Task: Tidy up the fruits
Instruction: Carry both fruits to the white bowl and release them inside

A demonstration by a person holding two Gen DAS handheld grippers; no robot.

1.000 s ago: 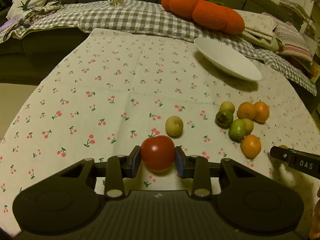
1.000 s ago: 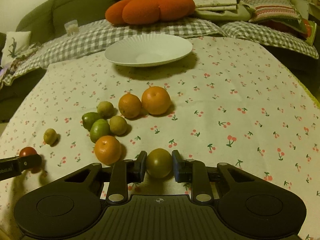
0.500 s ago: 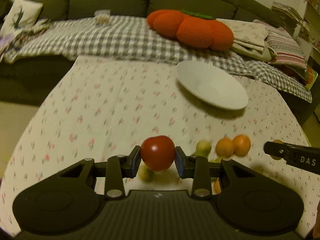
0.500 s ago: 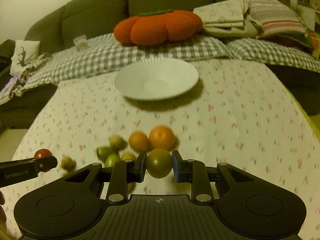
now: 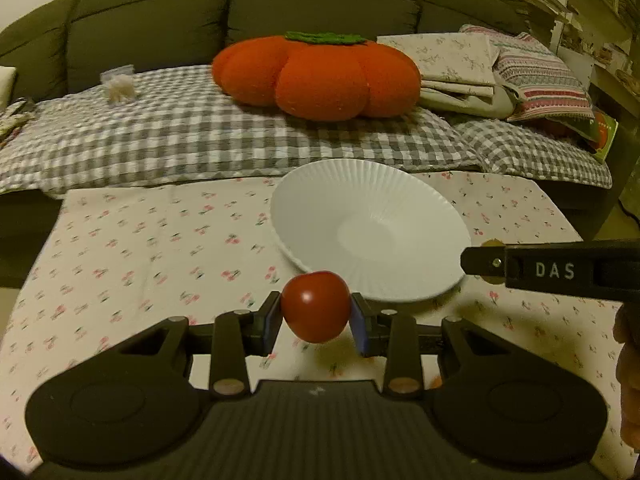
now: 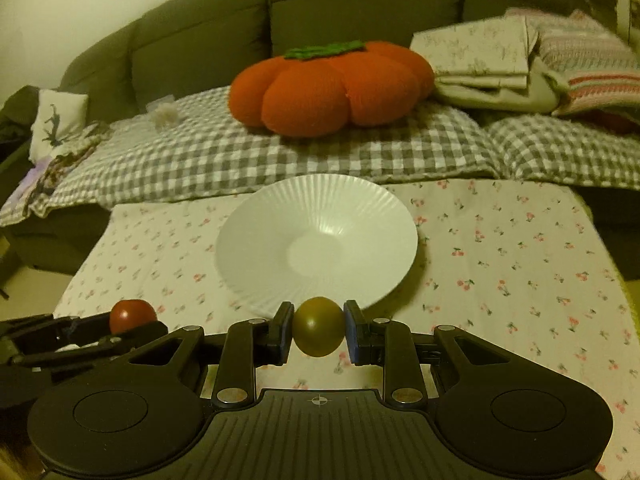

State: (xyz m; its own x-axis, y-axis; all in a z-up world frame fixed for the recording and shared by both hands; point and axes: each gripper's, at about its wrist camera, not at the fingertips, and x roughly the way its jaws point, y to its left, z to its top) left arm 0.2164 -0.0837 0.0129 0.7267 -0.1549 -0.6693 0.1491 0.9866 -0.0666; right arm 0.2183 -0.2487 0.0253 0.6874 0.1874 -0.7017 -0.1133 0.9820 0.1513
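My left gripper is shut on a red tomato, held above the cherry-print tablecloth just short of the near rim of a white ribbed plate. My right gripper is shut on a small olive-green round fruit, also in front of the white plate. From the right wrist view the red tomato shows at lower left in the other gripper. The right gripper's finger crosses the right edge of the left wrist view. The plate holds nothing.
Behind the table stands a dark sofa with a grey checked blanket, an orange pumpkin-shaped cushion and folded cloths. A small clear container sits on the blanket. A hand shows at the right edge.
Both grippers have lifted and moved forward toward the plate, each keeping its fruit. The group of oranges and green fruits on the cloth has dropped out of view beneath them.
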